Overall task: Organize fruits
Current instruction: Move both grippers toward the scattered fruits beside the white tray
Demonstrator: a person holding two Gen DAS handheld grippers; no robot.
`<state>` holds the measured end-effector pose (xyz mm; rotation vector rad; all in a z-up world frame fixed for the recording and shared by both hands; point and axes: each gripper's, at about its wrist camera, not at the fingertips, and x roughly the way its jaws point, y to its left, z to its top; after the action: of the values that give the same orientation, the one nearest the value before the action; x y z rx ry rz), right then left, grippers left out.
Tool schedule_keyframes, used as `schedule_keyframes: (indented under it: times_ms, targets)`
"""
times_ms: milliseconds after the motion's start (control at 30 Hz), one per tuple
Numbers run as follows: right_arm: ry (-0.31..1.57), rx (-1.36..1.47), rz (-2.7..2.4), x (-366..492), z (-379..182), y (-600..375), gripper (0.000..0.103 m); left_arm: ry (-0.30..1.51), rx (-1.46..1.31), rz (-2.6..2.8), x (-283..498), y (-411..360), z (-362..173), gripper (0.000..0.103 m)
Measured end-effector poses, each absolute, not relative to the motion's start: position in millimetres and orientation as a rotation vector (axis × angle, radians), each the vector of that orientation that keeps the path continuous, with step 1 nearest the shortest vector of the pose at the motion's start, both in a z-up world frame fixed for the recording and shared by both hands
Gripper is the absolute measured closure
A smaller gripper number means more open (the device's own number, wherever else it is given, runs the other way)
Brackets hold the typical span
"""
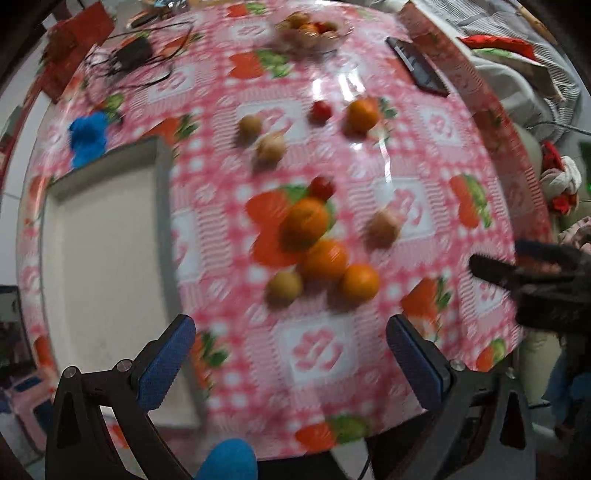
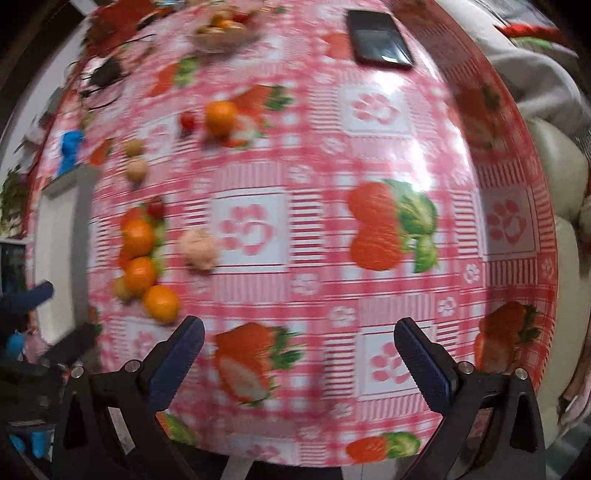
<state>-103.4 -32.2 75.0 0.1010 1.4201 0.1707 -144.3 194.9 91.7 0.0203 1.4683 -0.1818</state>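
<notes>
OK, both my grippers hover over the strawberry-print tablecloth (image 2: 369,155) with nothing held: left gripper (image 1: 290,349) jaws spread wide, right gripper (image 2: 299,349) jaws spread wide too. White tray (image 1: 107,266) is empty; every loose fruit lies right of it on the cloth: three oranges (image 1: 325,258) clustered just beside it with a small red fruit (image 1: 321,186) and a brownish one (image 1: 284,286), and a fourth orange (image 1: 364,114) further back. Far beyond the tray a bowl (image 1: 314,31) holds mixed fruit, too blurred to sort, with a dark phone (image 2: 380,38) to its right.
</notes>
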Motion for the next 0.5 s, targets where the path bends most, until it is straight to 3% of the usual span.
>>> schedule_keyframes:
  times_ms: [200, 500]
  targets:
    - [1.397, 0.086, 0.184, -127.3, 98.2, -1.0, 0.0, 1.488, 0.094, -0.165, -154.8, 211.1, 108.0, 0.0]
    - [1.527, 0.075, 0.164, -114.7, 95.9, 29.9, 0.0, 1.519, 0.1, -0.153, -148.1, 222.5, 114.1, 0.0]
